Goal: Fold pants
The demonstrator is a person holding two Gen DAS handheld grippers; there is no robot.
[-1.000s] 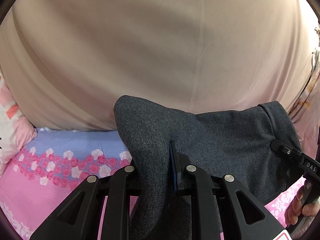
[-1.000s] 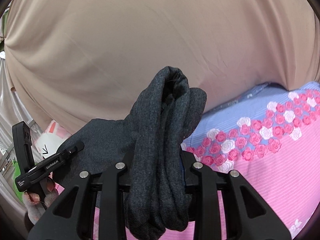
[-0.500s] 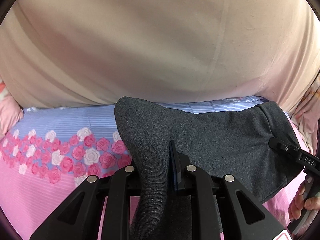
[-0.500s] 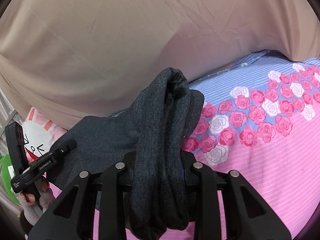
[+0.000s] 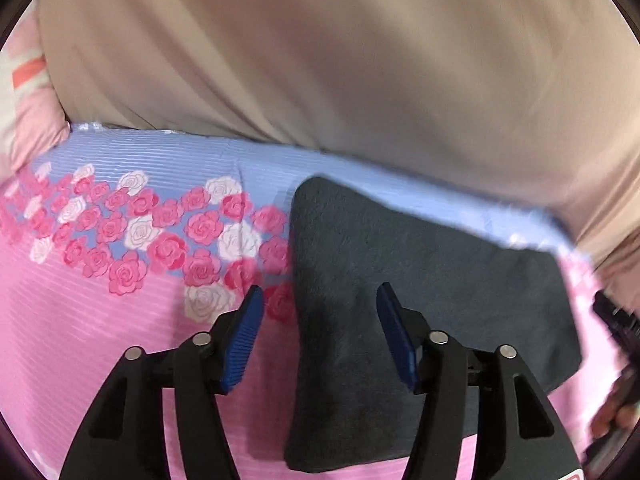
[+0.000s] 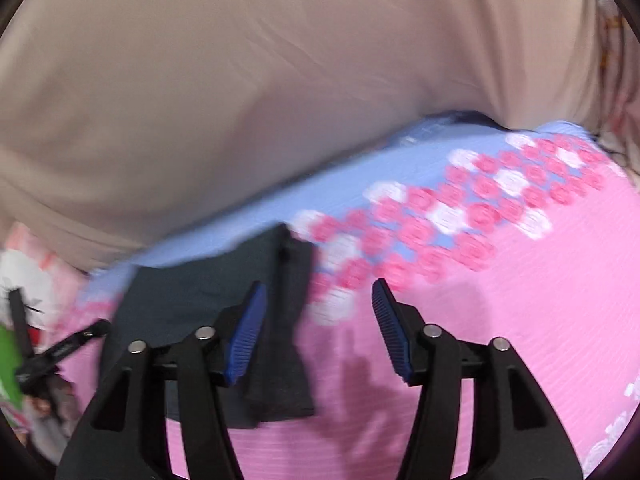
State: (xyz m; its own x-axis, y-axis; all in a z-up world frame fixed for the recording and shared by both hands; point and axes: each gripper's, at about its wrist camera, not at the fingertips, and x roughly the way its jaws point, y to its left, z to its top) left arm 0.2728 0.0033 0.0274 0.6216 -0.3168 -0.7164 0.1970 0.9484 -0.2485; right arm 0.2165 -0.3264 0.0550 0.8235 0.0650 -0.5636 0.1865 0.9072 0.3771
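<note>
The dark grey pants (image 5: 420,292) lie folded flat on the pink rose-patterned bed sheet (image 5: 100,340). My left gripper (image 5: 318,334) is open and empty above the fold's left edge. In the right wrist view the pants (image 6: 192,308) lie at lower left. My right gripper (image 6: 316,330) is open and empty over their right edge. Each view shows the other gripper at its side: the right one (image 5: 616,344), the left one (image 6: 60,354). Both views are blurred.
A beige fabric wall (image 5: 340,60) rises behind the bed. A pink and white pillow (image 5: 28,112) sits at the far left. A plush toy (image 6: 24,288) and something green (image 6: 8,364) lie at the left edge of the right wrist view.
Both grippers were shut on the raised pants. Now both have opened and let go, and the pants lie flat on the sheet. Both views tilted down toward the bed.
</note>
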